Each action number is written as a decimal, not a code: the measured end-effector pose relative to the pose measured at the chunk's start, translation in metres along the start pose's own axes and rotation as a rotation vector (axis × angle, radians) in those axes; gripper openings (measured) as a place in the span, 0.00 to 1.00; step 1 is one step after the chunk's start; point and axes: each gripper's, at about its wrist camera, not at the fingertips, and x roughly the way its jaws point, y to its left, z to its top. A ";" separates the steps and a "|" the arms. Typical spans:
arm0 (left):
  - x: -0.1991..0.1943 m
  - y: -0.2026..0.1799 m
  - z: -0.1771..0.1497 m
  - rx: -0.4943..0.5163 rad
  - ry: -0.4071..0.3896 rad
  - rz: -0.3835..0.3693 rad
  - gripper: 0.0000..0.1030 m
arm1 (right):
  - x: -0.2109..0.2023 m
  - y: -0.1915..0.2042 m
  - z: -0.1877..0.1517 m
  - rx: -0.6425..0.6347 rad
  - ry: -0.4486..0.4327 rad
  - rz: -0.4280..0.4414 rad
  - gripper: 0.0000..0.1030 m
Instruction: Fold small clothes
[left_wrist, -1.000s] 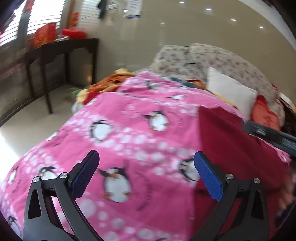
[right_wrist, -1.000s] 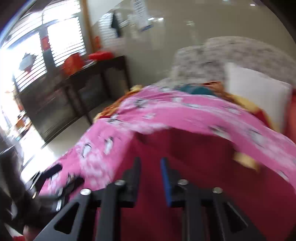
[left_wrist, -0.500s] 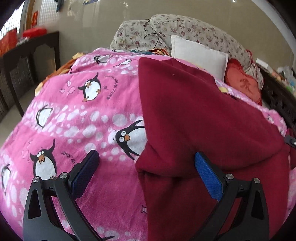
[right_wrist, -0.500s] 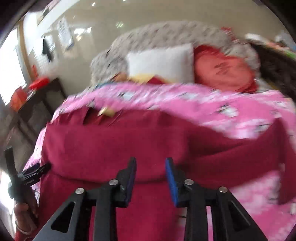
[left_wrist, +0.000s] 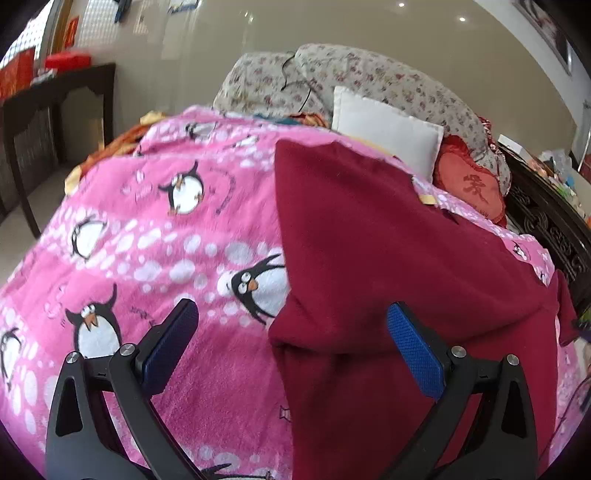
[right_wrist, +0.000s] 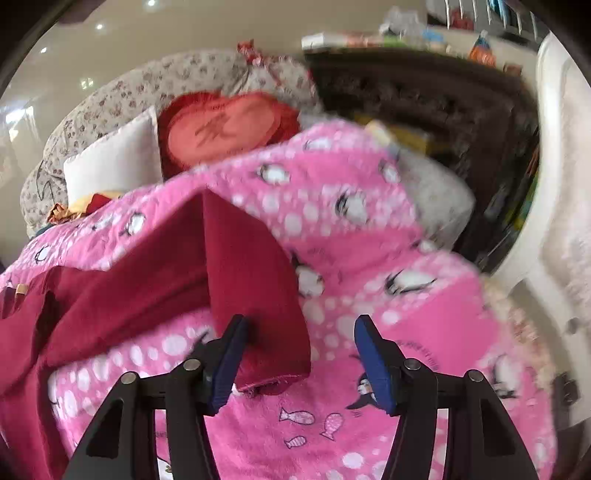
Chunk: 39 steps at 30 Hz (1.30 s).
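A dark red garment (left_wrist: 388, 258) lies spread on a pink penguin blanket (left_wrist: 166, 240), its left side folded over. My left gripper (left_wrist: 291, 343) is open above the garment's left edge, holding nothing. In the right wrist view the garment's sleeve (right_wrist: 255, 295) lies stretched out on the blanket (right_wrist: 388, 295), its cuff end between the jaws of my right gripper (right_wrist: 299, 358). The right gripper is open; its left pad (right_wrist: 229, 354) sits close against the sleeve.
A white pillow (left_wrist: 384, 129), a red heart cushion (left_wrist: 472, 188) and floral bedding (left_wrist: 369, 77) lie at the head of the bed. A dark wooden table (left_wrist: 48, 99) stands on the left. A dark carved headboard (right_wrist: 424, 99) and a white plastic object (right_wrist: 561, 184) are on the right.
My right gripper has swung right from the garment's body to its sleeve and opened wide. My left gripper has barely moved and stays open.
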 end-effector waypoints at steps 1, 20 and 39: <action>0.002 0.001 0.001 -0.008 0.005 -0.002 0.99 | 0.003 -0.003 -0.003 -0.019 0.004 0.031 0.13; -0.019 0.019 0.006 -0.083 -0.053 -0.026 0.99 | -0.239 0.204 0.073 -0.420 -0.367 0.575 0.05; -0.028 0.048 0.012 -0.231 -0.081 -0.139 0.99 | -0.137 0.307 0.001 -0.551 -0.112 0.682 0.38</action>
